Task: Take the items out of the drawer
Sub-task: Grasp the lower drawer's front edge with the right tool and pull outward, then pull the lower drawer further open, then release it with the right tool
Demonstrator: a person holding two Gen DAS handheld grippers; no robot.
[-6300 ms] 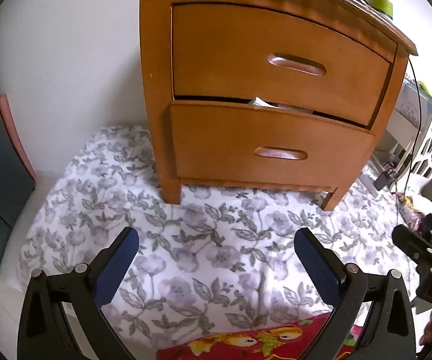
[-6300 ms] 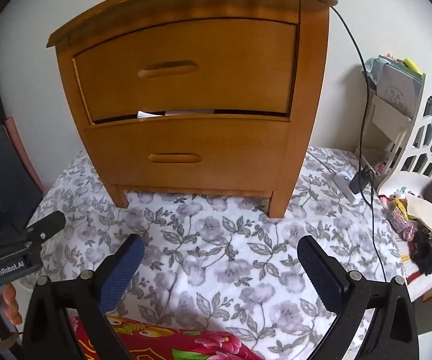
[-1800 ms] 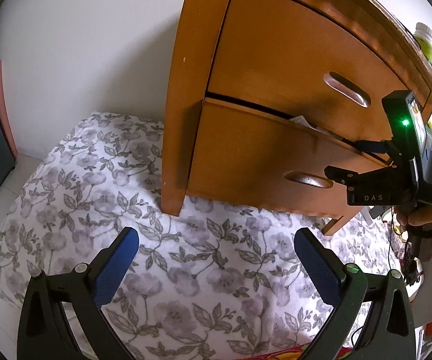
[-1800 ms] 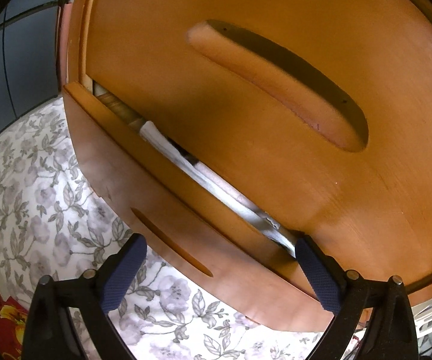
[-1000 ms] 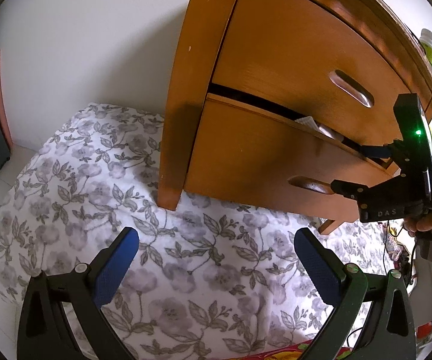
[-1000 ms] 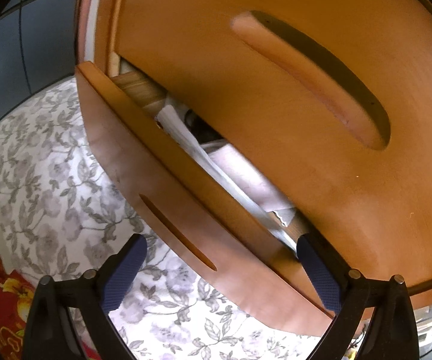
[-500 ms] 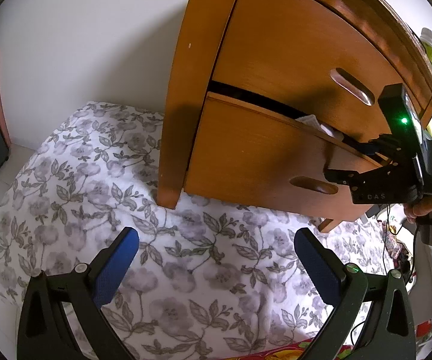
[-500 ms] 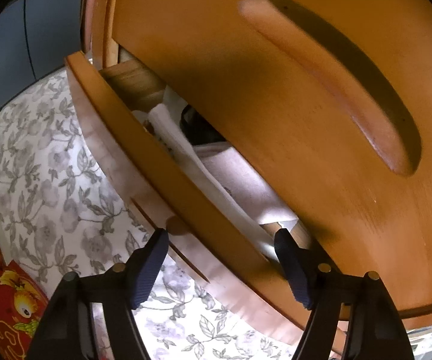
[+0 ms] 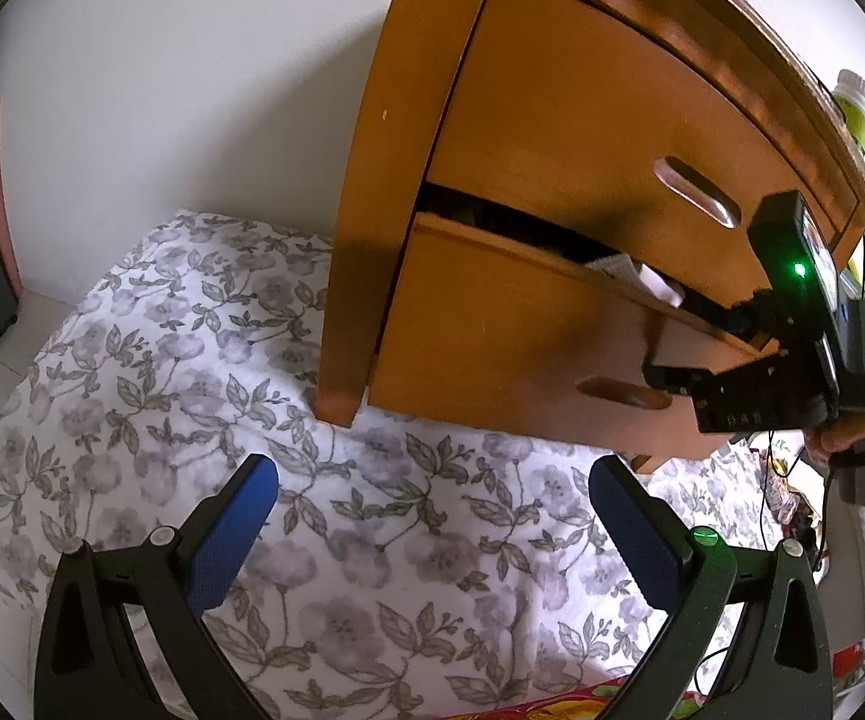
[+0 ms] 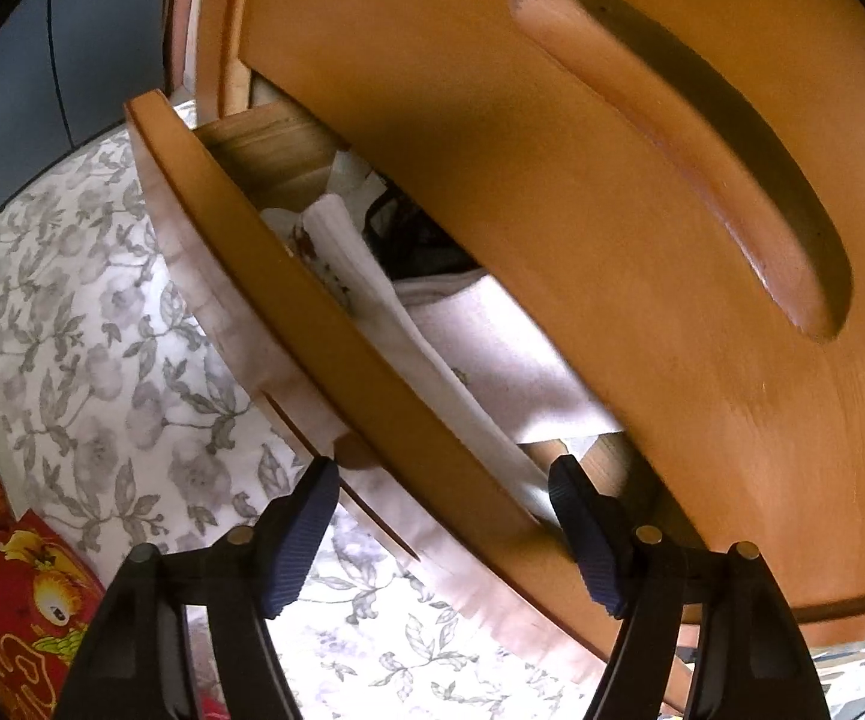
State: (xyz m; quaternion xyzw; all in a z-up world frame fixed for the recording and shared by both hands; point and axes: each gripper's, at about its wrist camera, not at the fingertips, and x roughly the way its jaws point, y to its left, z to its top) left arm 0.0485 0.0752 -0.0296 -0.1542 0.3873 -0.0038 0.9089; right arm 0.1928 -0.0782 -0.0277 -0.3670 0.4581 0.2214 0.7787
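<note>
The drawer (image 10: 336, 360) front is straddled by the right gripper (image 10: 444, 516), whose jaws have just been closing; "DAS" is read on its body. The left gripper (image 9: 432, 534) is held wide open.

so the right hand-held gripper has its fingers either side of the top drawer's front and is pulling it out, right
Not the top drawer: the right hand-held gripper straddles the front of the bottom drawer, which is partly pulled out. The top drawer is closed. The right wrist view shows it.
</note>
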